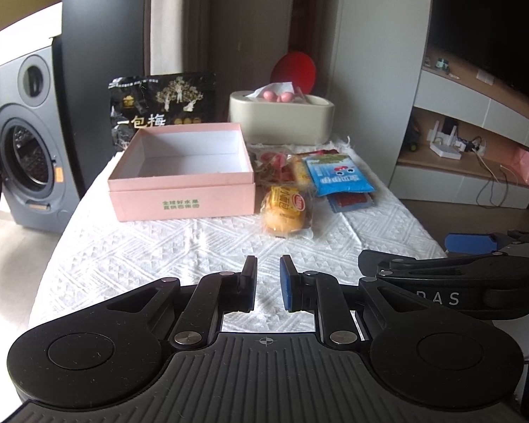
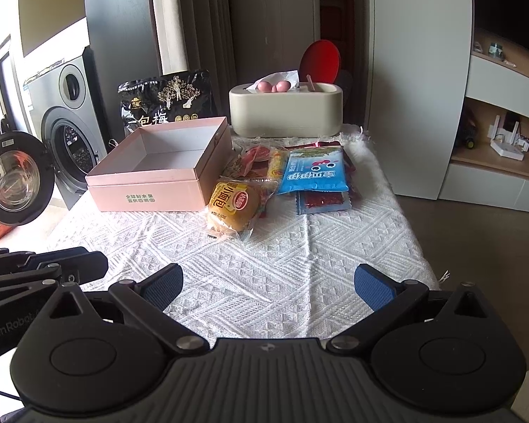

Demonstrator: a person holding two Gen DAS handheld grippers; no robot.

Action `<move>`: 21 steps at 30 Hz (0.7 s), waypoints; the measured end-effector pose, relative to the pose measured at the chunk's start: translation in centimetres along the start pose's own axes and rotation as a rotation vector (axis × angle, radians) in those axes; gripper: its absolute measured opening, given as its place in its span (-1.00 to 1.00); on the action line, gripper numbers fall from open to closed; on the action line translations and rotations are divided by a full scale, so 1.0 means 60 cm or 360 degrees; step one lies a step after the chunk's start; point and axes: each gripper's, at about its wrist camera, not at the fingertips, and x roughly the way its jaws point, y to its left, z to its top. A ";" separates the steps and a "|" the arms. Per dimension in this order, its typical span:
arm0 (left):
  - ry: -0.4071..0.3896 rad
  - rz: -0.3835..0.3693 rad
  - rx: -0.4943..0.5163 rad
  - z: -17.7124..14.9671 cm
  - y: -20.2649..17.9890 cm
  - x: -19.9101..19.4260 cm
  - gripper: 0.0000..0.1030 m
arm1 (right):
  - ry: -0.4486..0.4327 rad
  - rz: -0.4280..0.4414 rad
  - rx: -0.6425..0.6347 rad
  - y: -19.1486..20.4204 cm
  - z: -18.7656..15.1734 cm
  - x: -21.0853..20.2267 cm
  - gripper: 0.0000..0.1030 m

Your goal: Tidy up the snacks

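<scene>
One pink box [image 2: 151, 176] — empty, one bun packet [image 2: 233, 208], one blue sachet [image 2: 314, 172], left gripper [image 1: 268, 285] pressed nearly together, right gripper [image 2: 268, 289] spread — both empty

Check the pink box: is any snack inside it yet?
No. The pink box shows only its bare white floor, while the snacks lie beside it on the cloth.
</scene>
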 end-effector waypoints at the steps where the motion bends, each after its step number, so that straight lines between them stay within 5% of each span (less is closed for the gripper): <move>1: 0.0000 0.0001 0.0000 0.000 0.000 0.000 -0.65 | 0.0002 0.0000 0.0000 0.000 0.001 0.000 1.00; 17: 0.0042 0.0000 -0.0051 0.006 0.009 0.029 -0.65 | 0.0032 -0.0003 0.0002 -0.008 0.005 0.012 1.00; 21: 0.0094 -0.0172 -0.0038 0.019 0.014 0.076 -0.65 | -0.0020 -0.0058 -0.0014 -0.033 0.009 0.034 1.00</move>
